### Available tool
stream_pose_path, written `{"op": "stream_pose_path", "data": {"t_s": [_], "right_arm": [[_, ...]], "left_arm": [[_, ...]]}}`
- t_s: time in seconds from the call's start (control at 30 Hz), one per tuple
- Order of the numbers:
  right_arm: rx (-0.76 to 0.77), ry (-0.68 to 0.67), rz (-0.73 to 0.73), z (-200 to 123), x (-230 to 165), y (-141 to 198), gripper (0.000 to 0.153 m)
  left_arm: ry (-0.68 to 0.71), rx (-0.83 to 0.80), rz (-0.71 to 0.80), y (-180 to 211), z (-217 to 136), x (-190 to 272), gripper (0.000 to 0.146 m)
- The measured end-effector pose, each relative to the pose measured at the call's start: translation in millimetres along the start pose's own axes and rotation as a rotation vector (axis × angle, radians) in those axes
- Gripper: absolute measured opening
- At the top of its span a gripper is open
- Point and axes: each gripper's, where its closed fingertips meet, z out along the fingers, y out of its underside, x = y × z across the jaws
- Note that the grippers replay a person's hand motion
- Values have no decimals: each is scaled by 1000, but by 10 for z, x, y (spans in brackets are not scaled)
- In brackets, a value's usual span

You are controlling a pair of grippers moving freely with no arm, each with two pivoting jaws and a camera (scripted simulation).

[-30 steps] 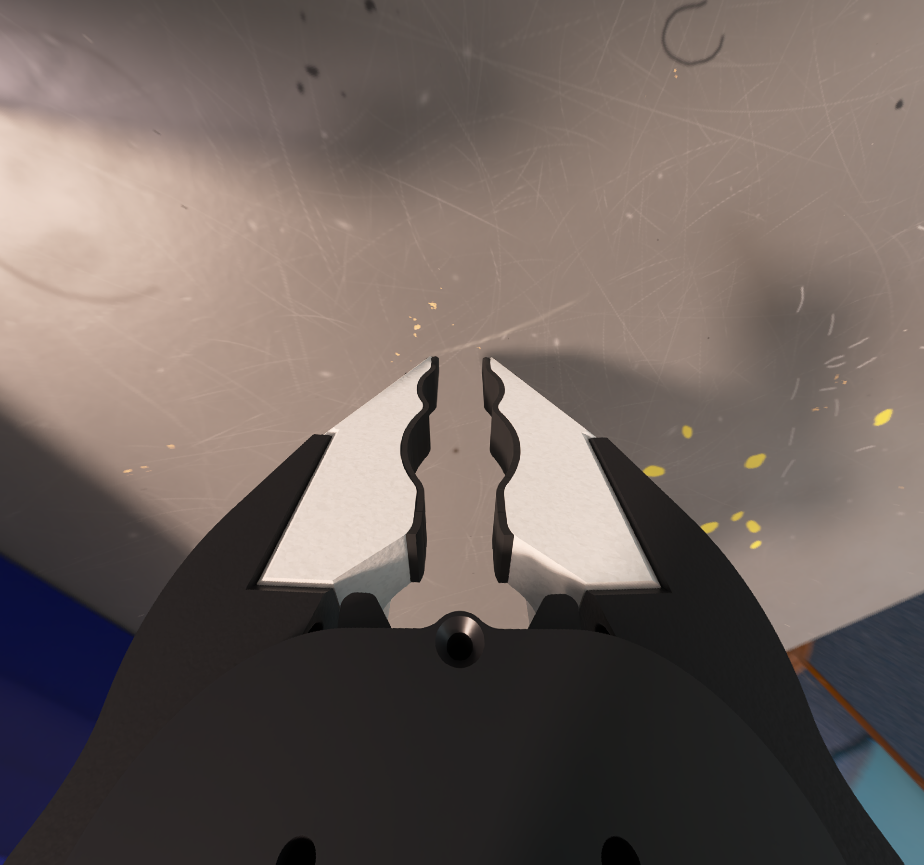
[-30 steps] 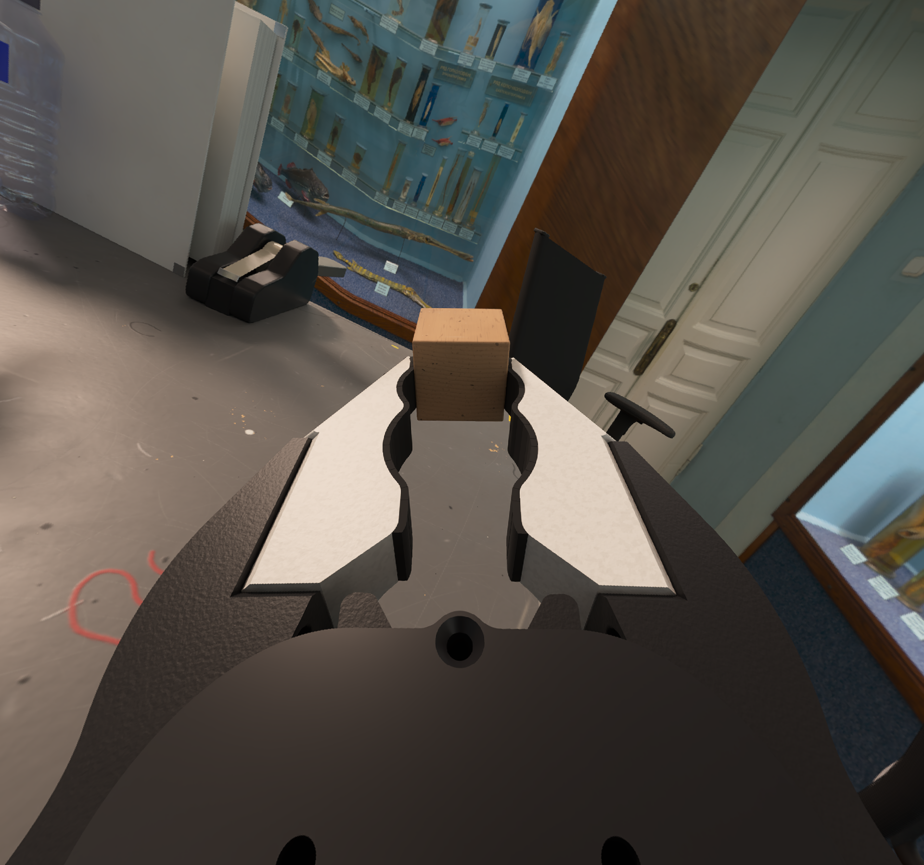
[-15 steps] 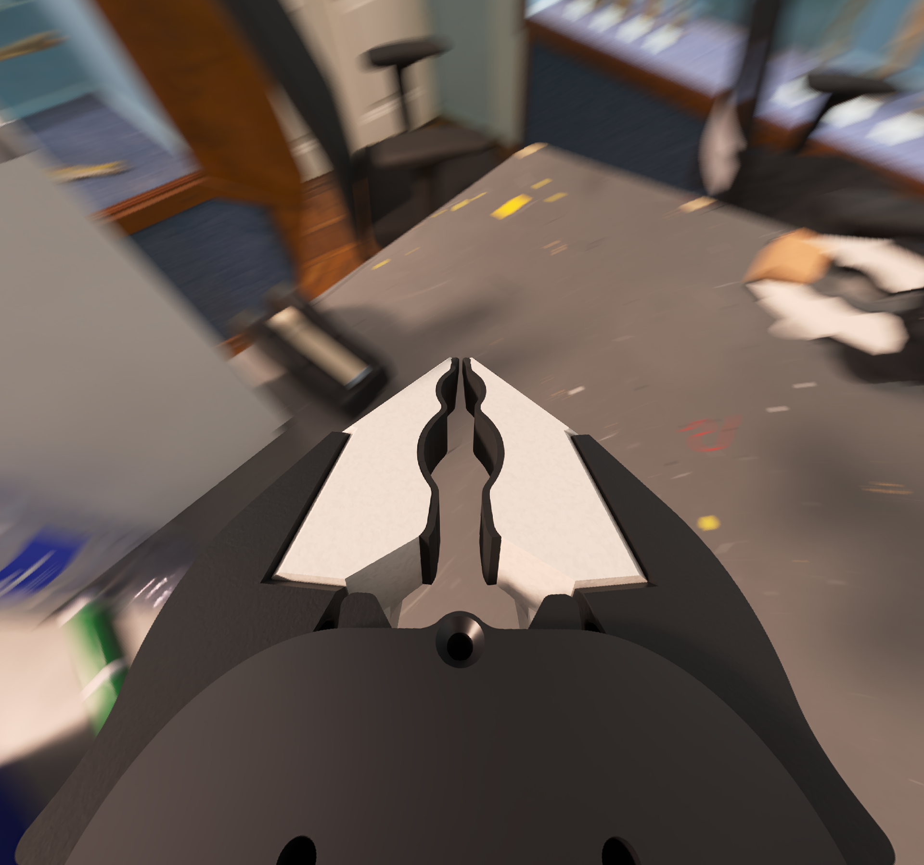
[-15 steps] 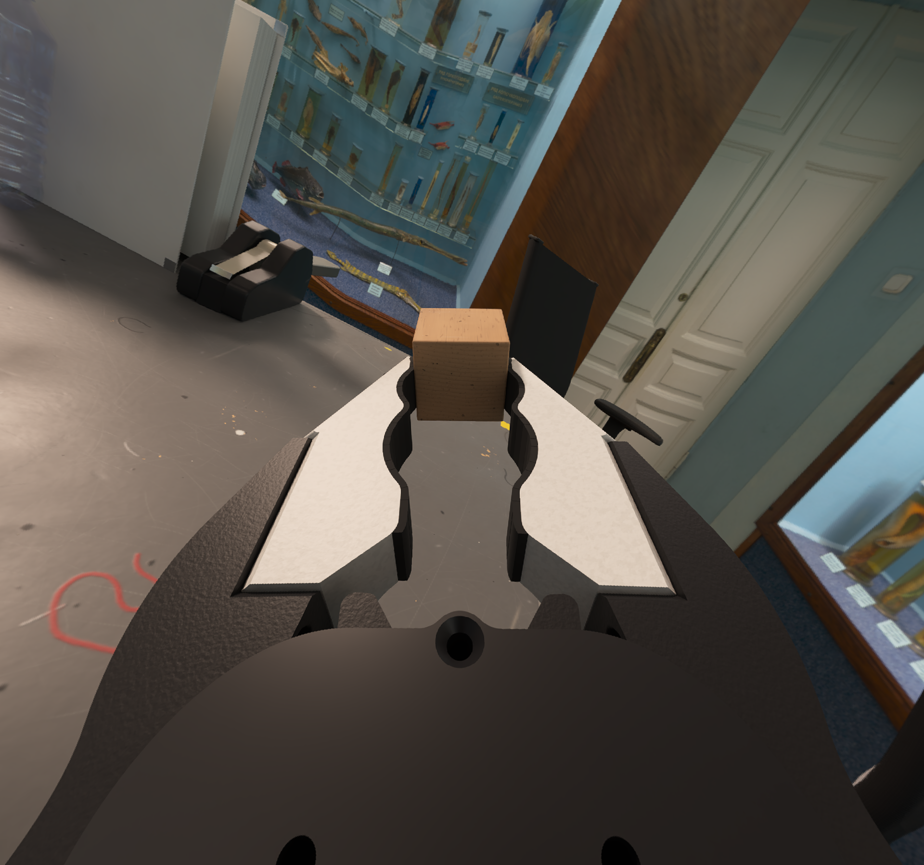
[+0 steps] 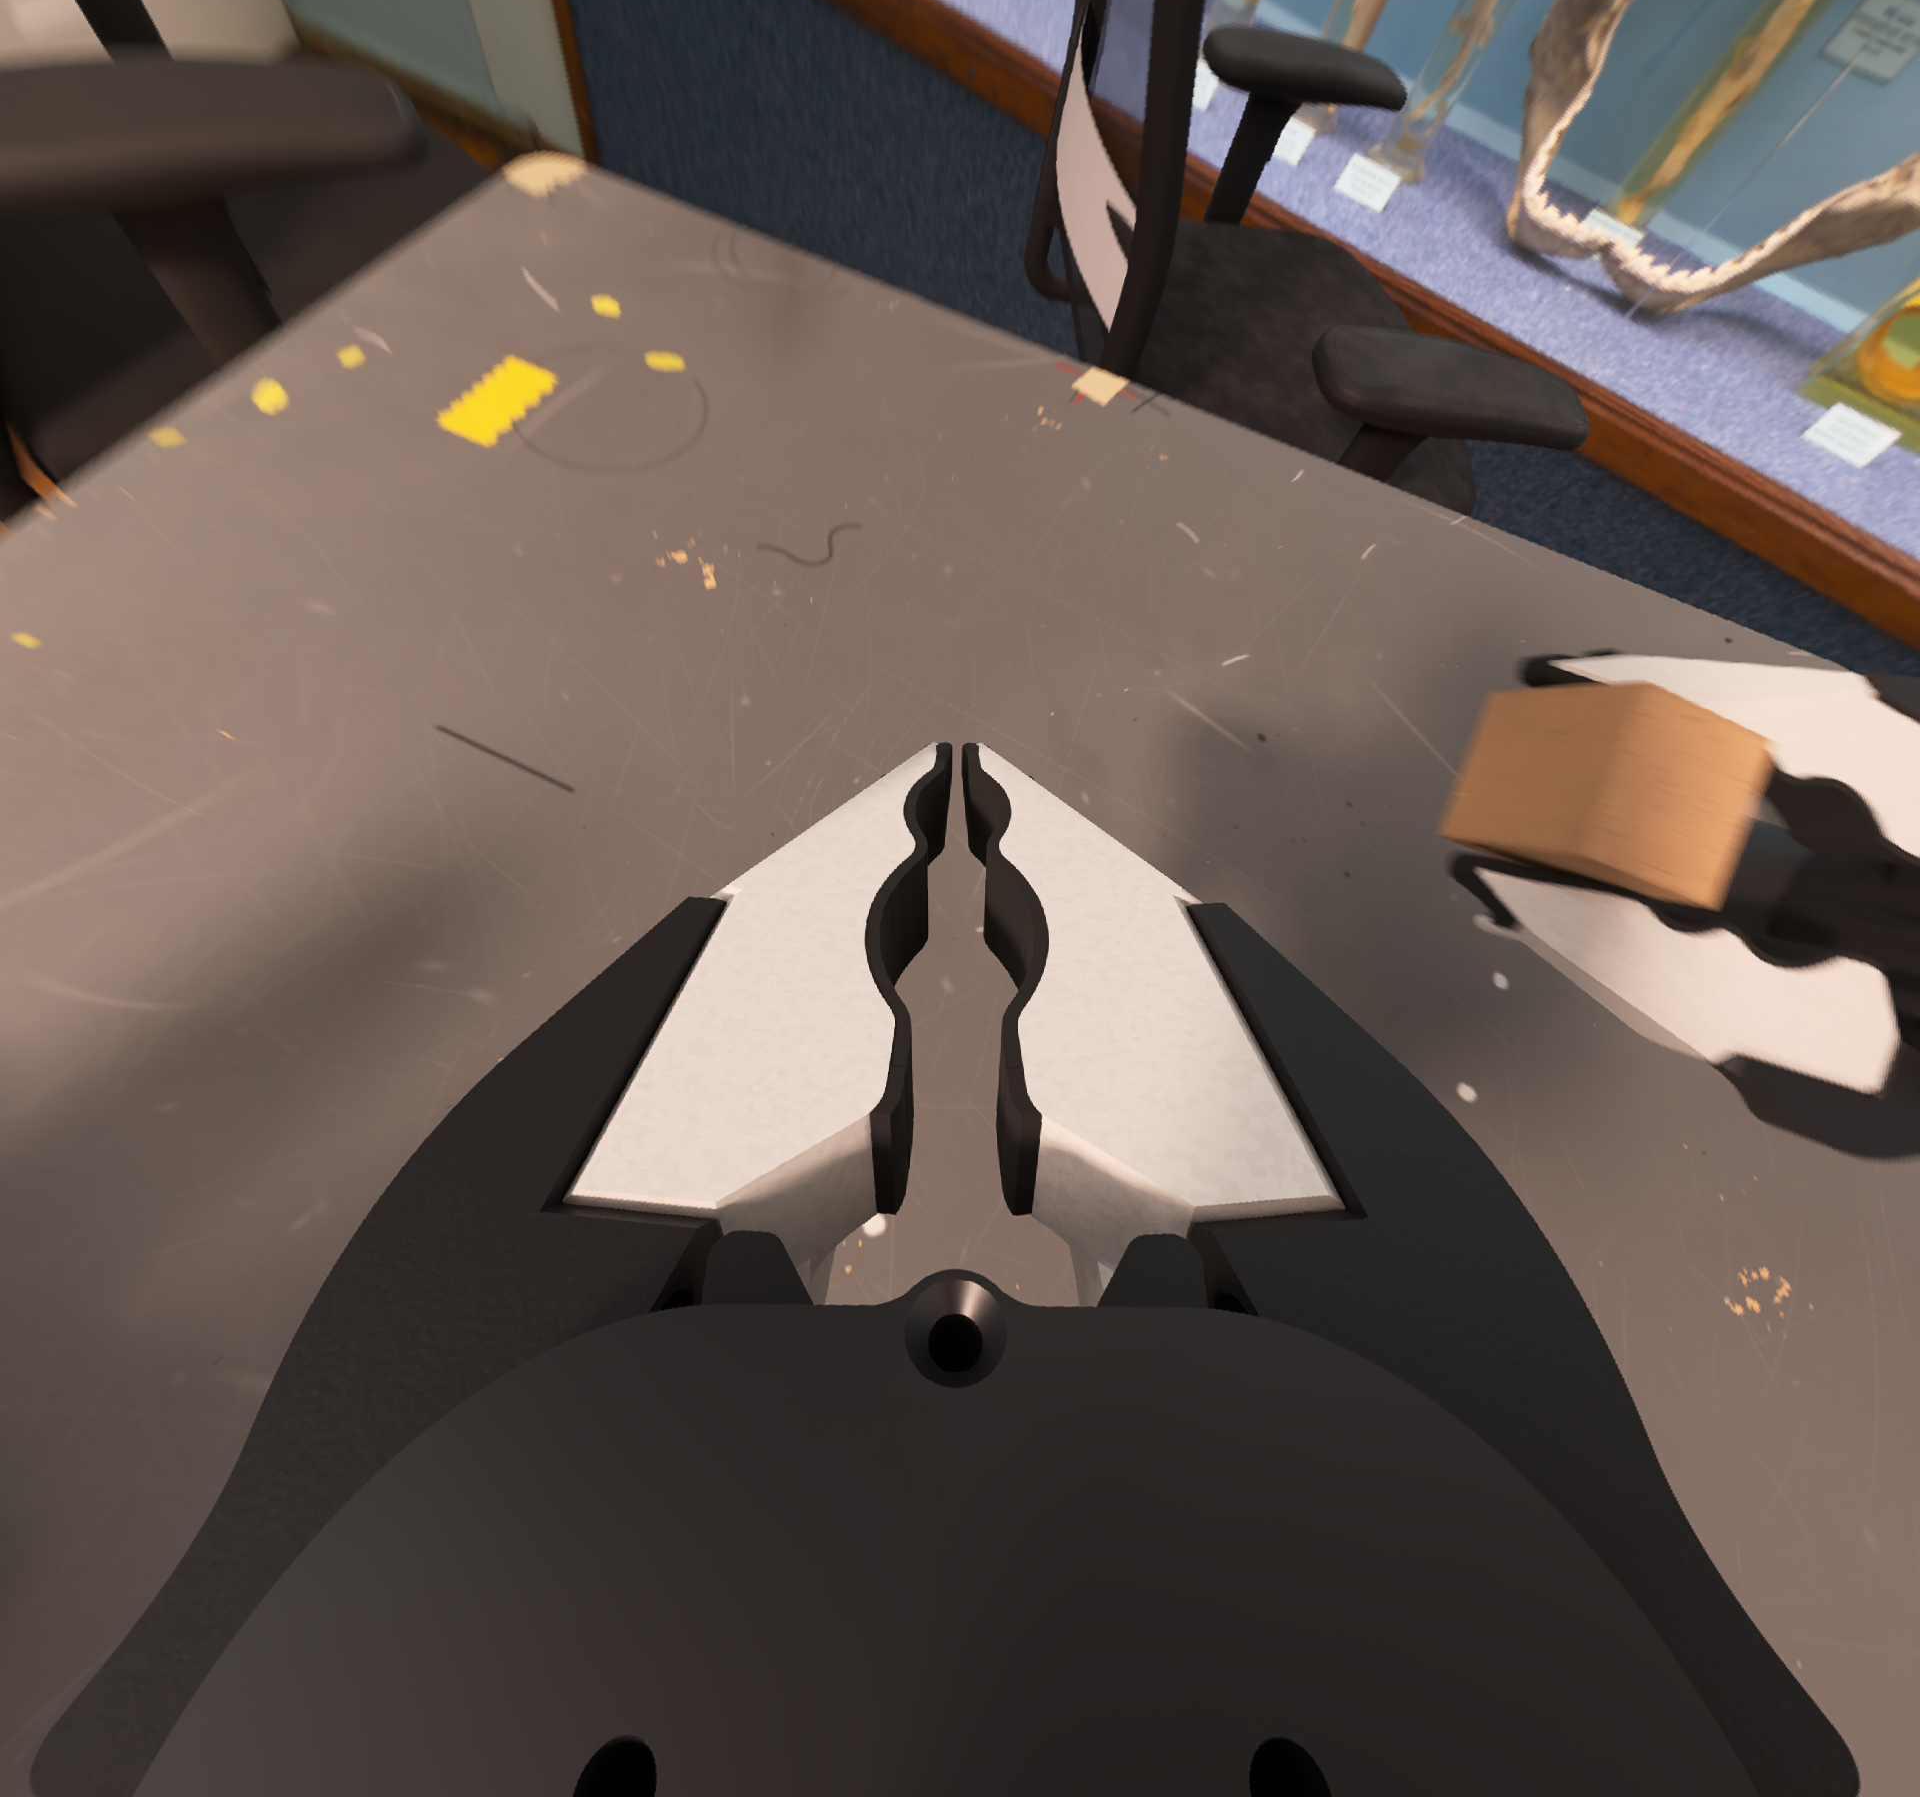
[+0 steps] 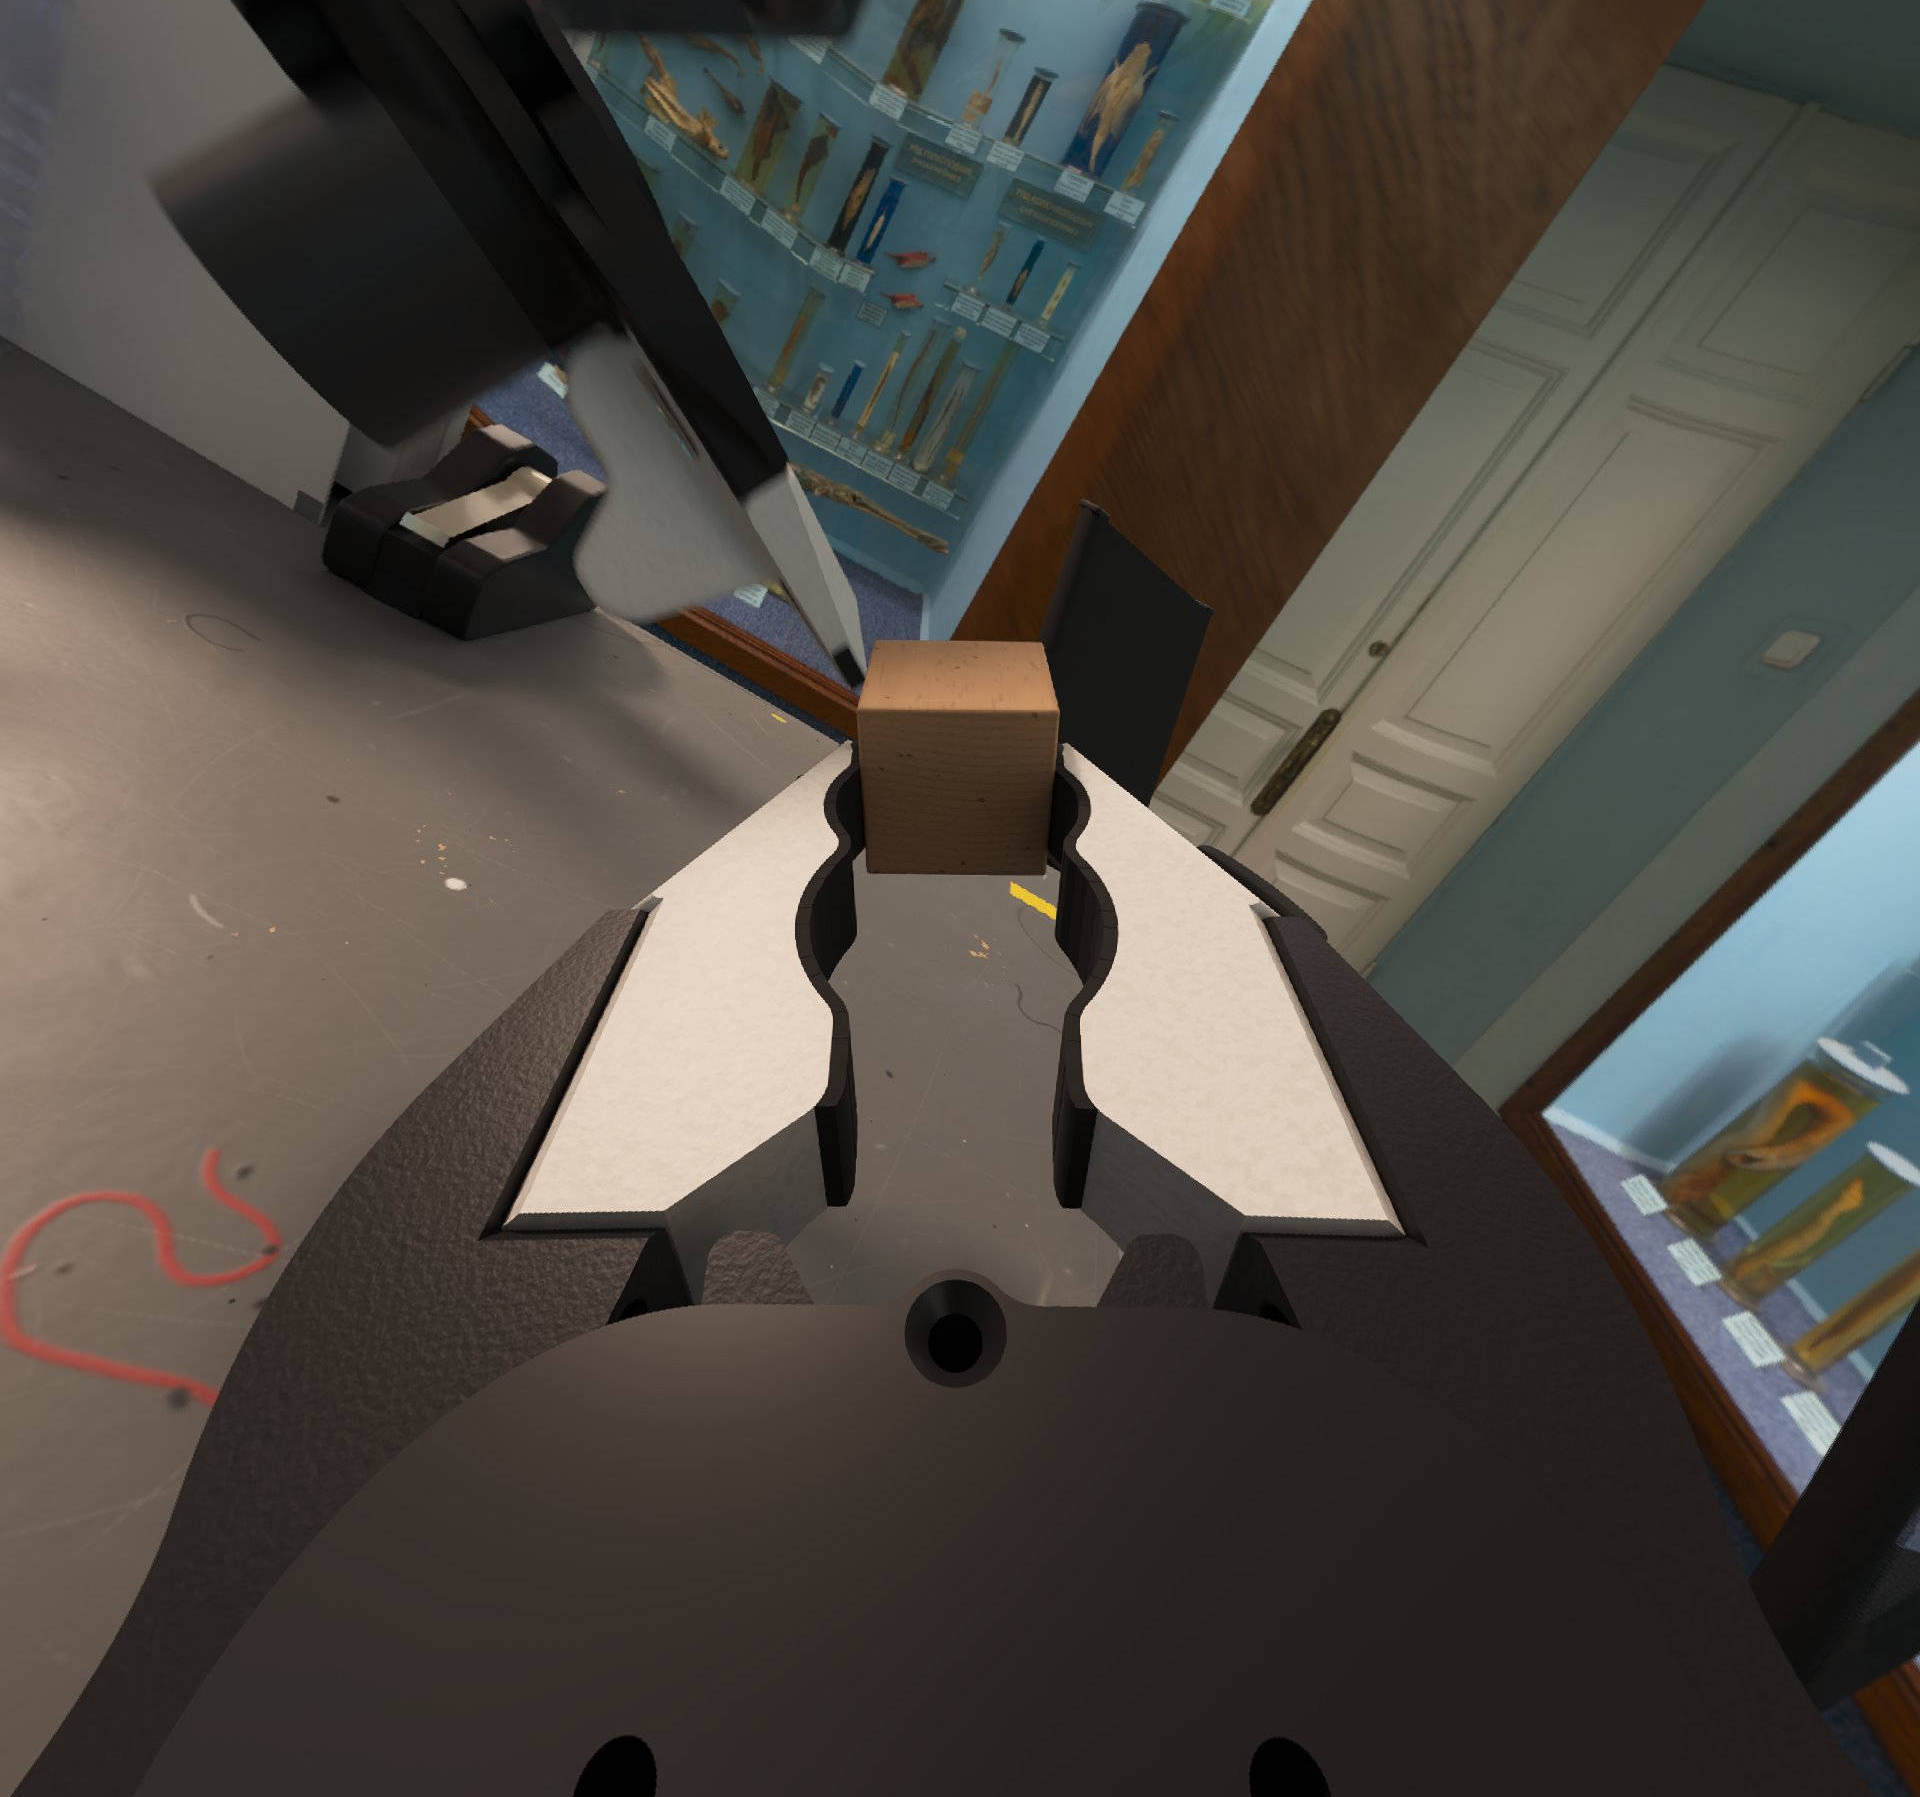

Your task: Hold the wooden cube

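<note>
- Closest thing first: the right claw, black body with white finger plates, has the small light-brown wooden cube pinched right at its fingertips. The jaws are partly open, only as wide as the cube, and pressed against its two side faces.
- The cube is up off the scratched grey table; you can see bare tabletop under it through the gap between the fingers. So the hold looks basically done already, I'd say.
- The left claw is empty, with its jaws nearly together and just a thin slit between the tips. It hangs over the table and points past the cube.
- From the left wrist view the cube sits off to the right, near that claw but not touching it.
- In the right wrist view the left claw looms big at upper left, and its white finger tip ends just beside the cube's top left corner. Can't tell if it touches.
- My worry: it's a fingertip-only grip, so a nudge from the left claw could twist or pop the cube out.
- Further back: a black stapler-like block near the table edge, then office chairs and glass specimen cases.
</note>
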Motion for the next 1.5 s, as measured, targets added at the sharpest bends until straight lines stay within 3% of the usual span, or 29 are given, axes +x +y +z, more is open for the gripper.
{"op": "stream_pose_path", "data": {"t_s": [0.17, 0.2, 0.27, 0.3, 0.37, 0.47, 0.57, 0.63, 0.67, 0.73, 0.83, 0.9, 0.97, 1.07, 1.13, 1.23, 1.3, 1.33, 1.4, 1.5], "right_arm": [[7, -19, 12, 20, -38, -17, 34], [11, -22, 20, 18, -42, -27, 34], [21, -26, 30, 11, -48, -54, 34], [29, -27, 32, 6, -50, -72, 34], [41, -25, 33, -2, -48, -102, 34], [51, -22, 31, -6, -46, -131, 34], [53, -23, 33, -5, -49, -142, 34], [52, -26, 37, -2, -55, -144, 34], [52, -27, 37, -1, -58, -144, 34], [50, -28, 36, 1, -64, -142, 34], [47, -23, 34, 3, -60, -138, 34], [47, -23, 40, 5, -59, -136, 34], [41, -28, 45, 14, -69, -123, 34], [33, -37, 38, 24, -95, -108, 34], [28, -42, 34, 29, -109, -97, 34], [20, -45, 37, 32, -114, -79, 34], [15, -45, 43, 32, -110, -66, 34], [13, -45, 45, 30, -107, -61, 34], [10, -43, 48, 28, -102, -49, 34], [4, -45, 53, 28, -103, -37, 34]], "left_arm": [[-30, -85, -92, 247, 347, -261, 3], [-29, -98, -96, 283, 359, -278, 12], [-16, -121, -67, 334, 289, -256, 53], [1, -125, -32, 346, 210, -212, 66], [58, -118, 43, 373, 11, -44, 71], [209, -190, 242, 609, -265, 325, 70], [181, -361, 482, 1005, -415, 442, 67], [186, -454, 536, 1225, -436, 470, 64], [169, -487, 541, 1305, -426, 442, 58], [146, -509, 557, 1380, -422, 429, 24], [226, -378, 502, 1165, -472, 563, 8], [178, -228, 405, 866, -481, 469, 7], [-8, -142, 310, 625, -464, 126, 7], [-272, -148, 142, 561, -416, -427, 7], [-354, -204, 71, 648, -350, -663, 8], [-332, -265, -40, 792, -219, -750, 10], [-322, -254, -50, 786, -220, -717, 33], [-351, -203, -2, 718, -271, -698, 41], [-386, -60, 120, 557, -416, -535, 42], [-214, 4, 264, 594, -536, -39, 33]]}}
